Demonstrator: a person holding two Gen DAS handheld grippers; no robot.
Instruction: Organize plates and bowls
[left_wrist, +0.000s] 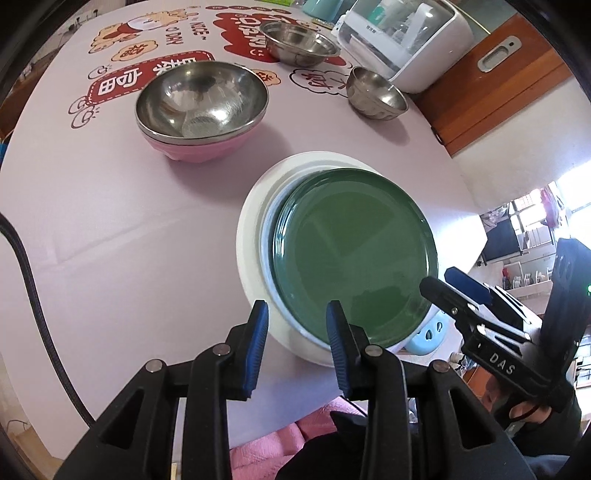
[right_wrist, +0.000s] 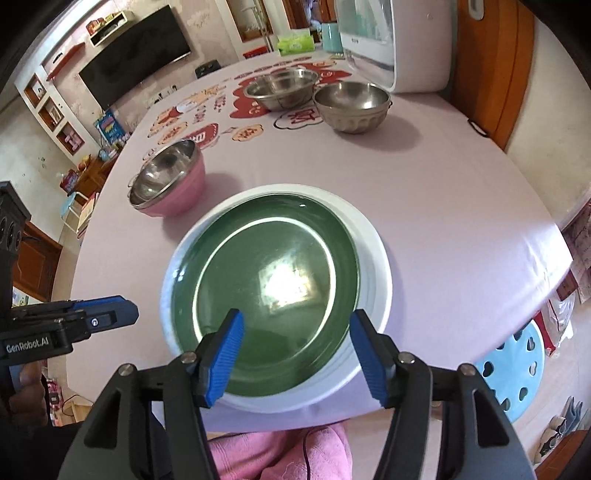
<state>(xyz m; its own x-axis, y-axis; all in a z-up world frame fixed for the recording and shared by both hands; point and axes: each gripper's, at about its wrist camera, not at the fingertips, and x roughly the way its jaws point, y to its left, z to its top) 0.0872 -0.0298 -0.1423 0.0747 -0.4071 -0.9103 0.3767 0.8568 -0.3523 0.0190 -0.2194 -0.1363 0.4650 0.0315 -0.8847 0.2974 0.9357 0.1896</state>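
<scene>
Table (left_wrist: 110, 229) with the pale printed cloth fills both views. White plate (right_wrist: 373, 266), centre of the right wrist view near the table's lower edge, has the green plate (right_wrist: 273, 273) stacked on it, sitting off-centre toward frame left. Pink bowl (left_wrist: 192, 149) upper left of centre in the left wrist view, steel bowl (left_wrist: 201, 98) nested inside. Two more loose steel bowls at top: wide one (left_wrist: 299, 42), small one (left_wrist: 376, 94) to its right, well apart from the plate stack.

Right gripper (right_wrist: 297, 354): jaws fairly wide, nothing between them, above the stack's near rim. Left gripper (left_wrist: 297, 350): jaws narrower, also empty, over the stack's lower left rim.

Risks, my read:
- stack sits near the table edge; a nudge could push it off
- green plate looks glossy and off-centre, may slide
- steel bowls probably slip in the pads
</scene>
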